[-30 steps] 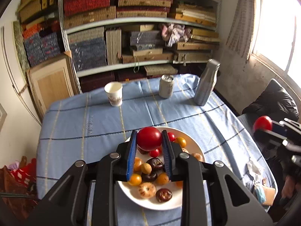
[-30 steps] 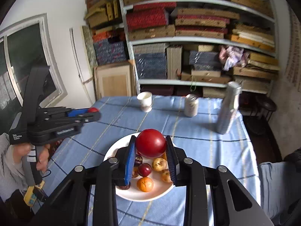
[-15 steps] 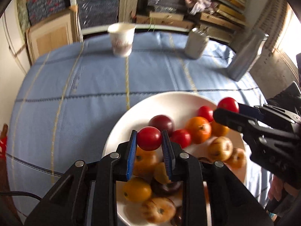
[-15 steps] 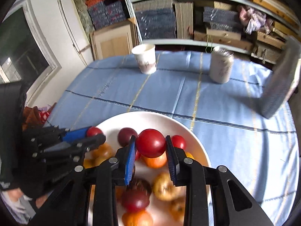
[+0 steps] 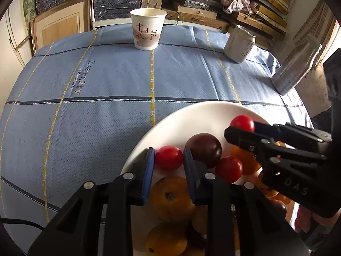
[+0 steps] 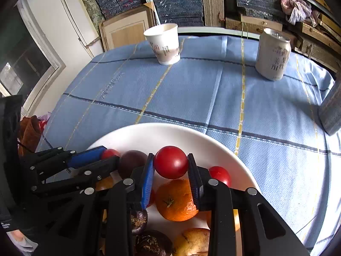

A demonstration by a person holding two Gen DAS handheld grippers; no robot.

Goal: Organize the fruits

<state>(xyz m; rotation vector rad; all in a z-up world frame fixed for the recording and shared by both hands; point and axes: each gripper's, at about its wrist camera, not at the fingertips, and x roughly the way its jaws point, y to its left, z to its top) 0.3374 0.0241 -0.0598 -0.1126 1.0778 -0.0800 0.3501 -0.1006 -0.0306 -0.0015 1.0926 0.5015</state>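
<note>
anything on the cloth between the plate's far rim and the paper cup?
Nothing. In both wrist views only bare blue cloth lies between the plate and the paper cup.

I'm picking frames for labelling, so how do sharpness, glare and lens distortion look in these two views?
Left wrist: paper cup lettering sharp, bright window glare at the right edge, tablecloth stripes bowed by fisheye. Right wrist: can crisp, highlight on the gripped red tomato, corners vignetted black.
</note>
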